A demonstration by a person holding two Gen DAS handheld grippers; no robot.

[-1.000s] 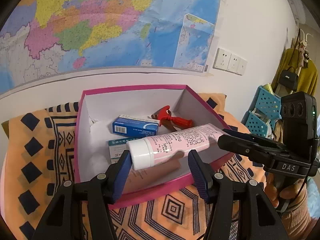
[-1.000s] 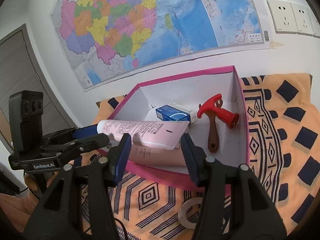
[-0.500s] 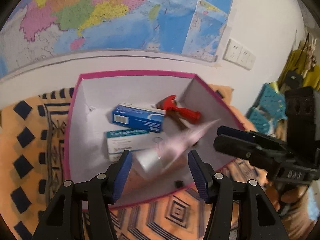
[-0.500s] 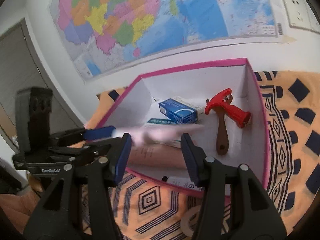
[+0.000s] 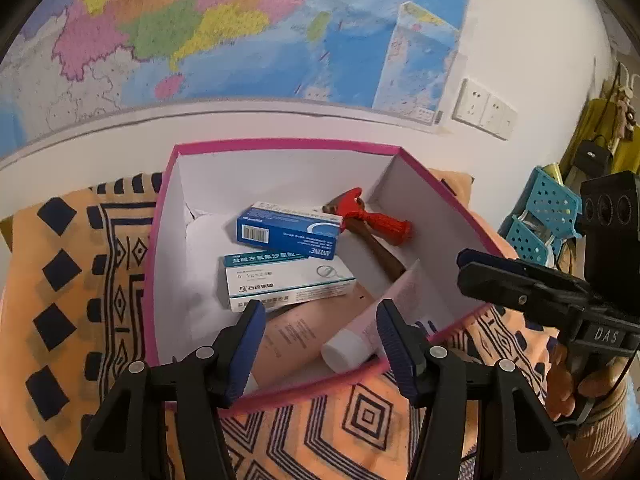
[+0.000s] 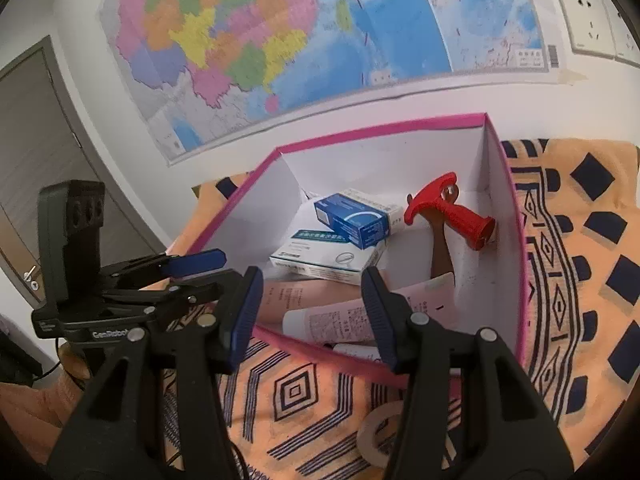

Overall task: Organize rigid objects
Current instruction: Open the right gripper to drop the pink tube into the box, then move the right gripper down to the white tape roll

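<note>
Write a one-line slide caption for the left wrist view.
Open left gripper hovers over pink box holding tube, two cartons and a red-handled tool.

A pink-rimmed box (image 5: pixel 168 216) with white inner walls sat on an orange cloth (image 5: pixel 76 280) patterned in dark blue. Inside lay a blue carton (image 5: pixel 288 232) resting partly on a white and green carton (image 5: pixel 288 280), a red-handled tool (image 5: pixel 376 220) toward the back right, and a pink tube (image 5: pixel 376 324) with a white cap near the front edge, lying on a tan packet (image 5: pixel 292 336). The left gripper (image 5: pixel 320 344) hovered above the front rim, fingers spread and empty. The right gripper (image 5: pixel 516 276) was at the right side. A map (image 5: pixel 240 32) hung on the wall.
</note>
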